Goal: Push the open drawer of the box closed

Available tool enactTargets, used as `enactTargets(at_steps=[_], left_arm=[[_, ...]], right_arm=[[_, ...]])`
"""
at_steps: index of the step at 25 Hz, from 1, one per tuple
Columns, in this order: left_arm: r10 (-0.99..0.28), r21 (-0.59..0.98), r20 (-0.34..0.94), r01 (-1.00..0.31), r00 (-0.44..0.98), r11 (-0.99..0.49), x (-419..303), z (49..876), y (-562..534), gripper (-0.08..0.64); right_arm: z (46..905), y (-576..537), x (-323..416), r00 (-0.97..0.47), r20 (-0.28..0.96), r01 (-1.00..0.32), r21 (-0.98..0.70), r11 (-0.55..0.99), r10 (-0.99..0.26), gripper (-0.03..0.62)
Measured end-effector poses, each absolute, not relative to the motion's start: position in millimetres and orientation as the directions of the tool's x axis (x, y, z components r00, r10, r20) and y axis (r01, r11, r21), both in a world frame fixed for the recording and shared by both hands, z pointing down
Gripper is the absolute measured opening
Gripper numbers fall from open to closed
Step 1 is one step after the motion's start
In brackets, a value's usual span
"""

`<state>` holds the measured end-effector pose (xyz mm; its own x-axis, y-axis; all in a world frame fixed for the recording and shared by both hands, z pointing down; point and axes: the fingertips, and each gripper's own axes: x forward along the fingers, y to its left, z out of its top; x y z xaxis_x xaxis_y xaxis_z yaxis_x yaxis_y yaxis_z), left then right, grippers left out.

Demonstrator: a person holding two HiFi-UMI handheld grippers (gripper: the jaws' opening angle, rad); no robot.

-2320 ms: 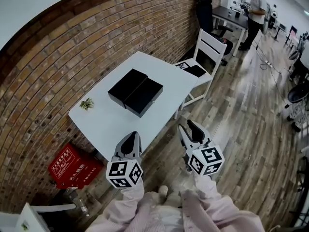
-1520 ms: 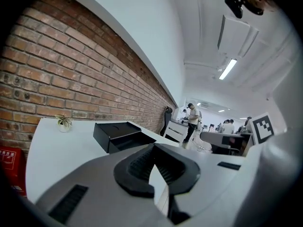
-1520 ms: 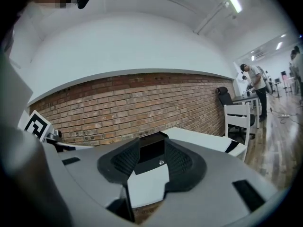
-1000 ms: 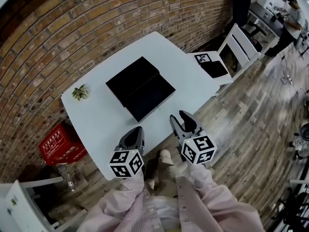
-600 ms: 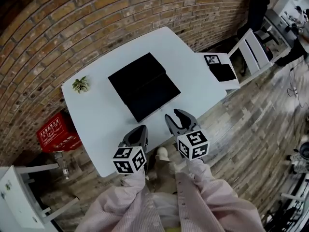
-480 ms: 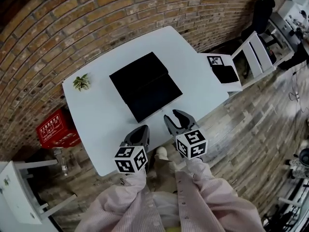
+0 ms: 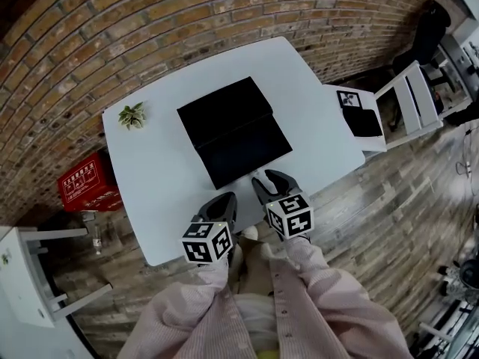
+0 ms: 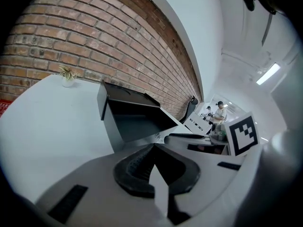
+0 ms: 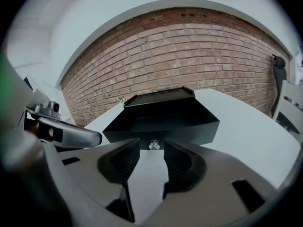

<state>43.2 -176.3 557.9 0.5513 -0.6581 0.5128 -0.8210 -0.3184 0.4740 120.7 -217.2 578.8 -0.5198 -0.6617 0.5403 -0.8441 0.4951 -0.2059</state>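
Note:
A black box (image 7: pixel 222 110) lies on the white table (image 7: pixel 161 193), and its open drawer (image 7: pixel 245 151) juts toward me. My right gripper (image 7: pixel 267 178) is at the drawer's front edge, open. In the right gripper view the drawer front (image 9: pixel 163 128) fills the middle, and its small clear knob (image 9: pixel 154 144) sits just past the spread fingertips of the right gripper (image 9: pixel 151 144). My left gripper (image 7: pixel 224 200) hangs over the table's near edge, left of the drawer, with its jaws shut and nothing between them. In the left gripper view the left gripper (image 8: pixel 154 147) points at the drawer's hollow (image 8: pixel 135 119).
A small potted plant (image 7: pixel 132 115) stands at the table's far left corner. A red crate (image 7: pixel 88 182) rests on the floor to the left. A white chair (image 7: pixel 400 103) holding a black pad stands to the right. A brick wall (image 7: pixel 150 28) runs behind the table.
I have come up to the table. Both grippers have moved from over the floor to the table's near edge, and the right one has reached the drawer front.

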Motion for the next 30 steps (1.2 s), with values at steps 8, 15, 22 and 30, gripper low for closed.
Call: enactTargets(at_steps=[8, 15, 22, 30], left_arm=[[-0.632, 0.495, 0.533, -0.813, 0.562, -0.306, 40.0, 563.7, -179.9, -0.005], [-0.609, 0.501, 0.546, -0.807, 0.575, -0.313, 39.6, 568.7, -177.0, -0.005], [-0.609, 0.505, 0.546, -0.806, 0.576, -0.309, 36.0, 568.7, -177.4, -0.006], [-0.623, 0.5, 0.542, -0.812, 0.564, -0.3, 27.6, 567.7, -182.3, -0.005]], right_arm=[[599.9, -226.1, 110.9, -0.504, 0.604, -0.849, -0.215, 0.482, -0.618, 0.143], [607.3, -230.7, 111.0, -0.46, 0.647, -0.858, -0.149, 0.491, -0.608, 0.072], [607.0, -229.9, 111.1, -0.439, 0.662, -0.869, -0.141, 0.475, -0.607, 0.069], [602.2, -236.9, 106.1, -0.441, 0.651, -0.871, -0.144, 0.47, -0.618, 0.069]])
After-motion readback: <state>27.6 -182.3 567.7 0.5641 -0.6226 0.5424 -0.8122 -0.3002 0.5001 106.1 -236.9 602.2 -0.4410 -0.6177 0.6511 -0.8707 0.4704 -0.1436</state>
